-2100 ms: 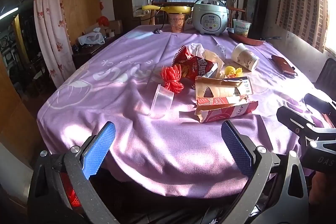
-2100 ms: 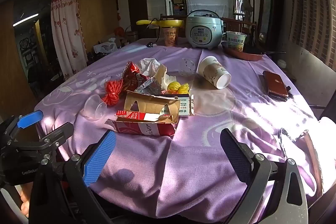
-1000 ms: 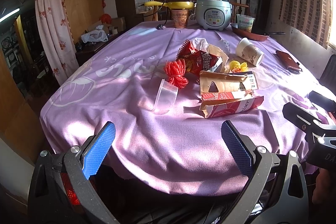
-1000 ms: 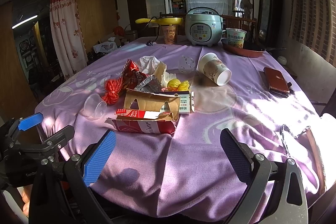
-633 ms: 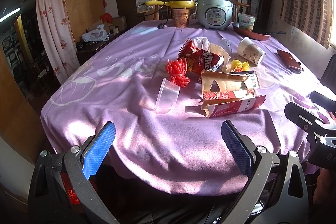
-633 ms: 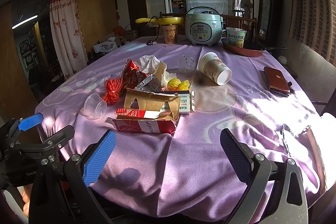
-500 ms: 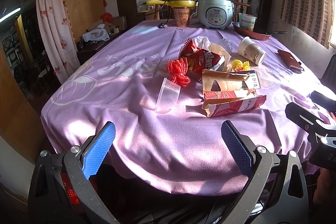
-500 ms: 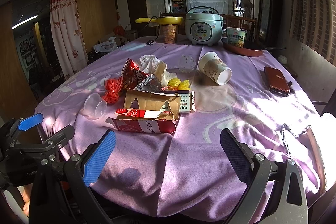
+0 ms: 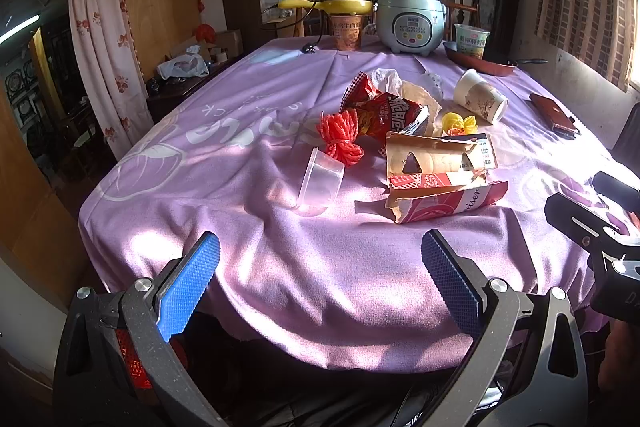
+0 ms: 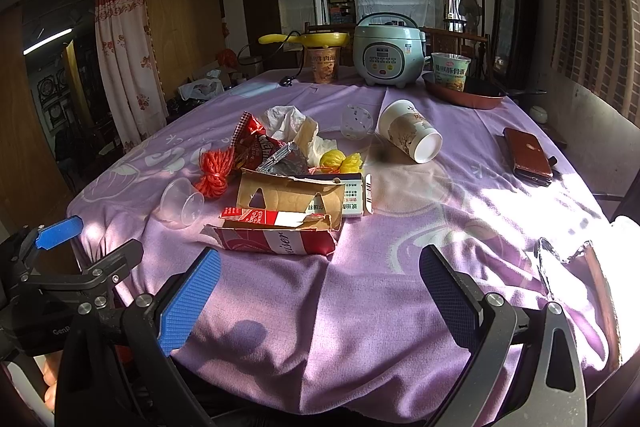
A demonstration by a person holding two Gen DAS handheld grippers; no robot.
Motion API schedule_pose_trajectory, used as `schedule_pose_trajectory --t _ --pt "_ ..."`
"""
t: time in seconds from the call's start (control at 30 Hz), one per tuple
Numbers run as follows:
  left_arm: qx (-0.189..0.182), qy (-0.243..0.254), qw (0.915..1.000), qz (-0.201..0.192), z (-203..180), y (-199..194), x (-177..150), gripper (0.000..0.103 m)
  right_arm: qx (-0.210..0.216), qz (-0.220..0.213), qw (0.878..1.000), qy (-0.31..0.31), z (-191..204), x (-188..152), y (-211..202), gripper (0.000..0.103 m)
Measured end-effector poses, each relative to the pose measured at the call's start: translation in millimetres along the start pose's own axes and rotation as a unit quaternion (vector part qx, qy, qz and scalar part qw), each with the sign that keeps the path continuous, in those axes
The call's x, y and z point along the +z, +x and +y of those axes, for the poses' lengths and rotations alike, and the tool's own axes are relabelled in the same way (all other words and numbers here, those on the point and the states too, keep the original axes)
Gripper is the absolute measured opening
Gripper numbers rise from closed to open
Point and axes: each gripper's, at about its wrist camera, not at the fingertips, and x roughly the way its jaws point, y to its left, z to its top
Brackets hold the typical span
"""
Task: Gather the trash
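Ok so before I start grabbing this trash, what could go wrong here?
The brown wallet lies near the litter and could be swept up by mistake. The clear plastic cup lies on its side and may roll or crush in a claw. The torn red carton is ripped open and might tear further.

Hard sunlight from the right-hand window blows out patches on the purple cloth-covered tabletop (image 10: 400, 307) near its right edge, casting sharp shadows leftward. The room's left side stays dim. Fisheye bending and black vignetting frame both sharp views.
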Motion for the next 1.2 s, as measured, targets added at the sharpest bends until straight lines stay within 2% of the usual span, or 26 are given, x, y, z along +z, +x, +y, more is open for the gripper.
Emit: schedule_pose_trajectory --t 1.2 --pt "0.002 -0.002 1.0000 0.008 6.9 4.3 -5.5 0.097 0.001 0.002 1.000 0.001 0.3 0.0 1.7 0.098"
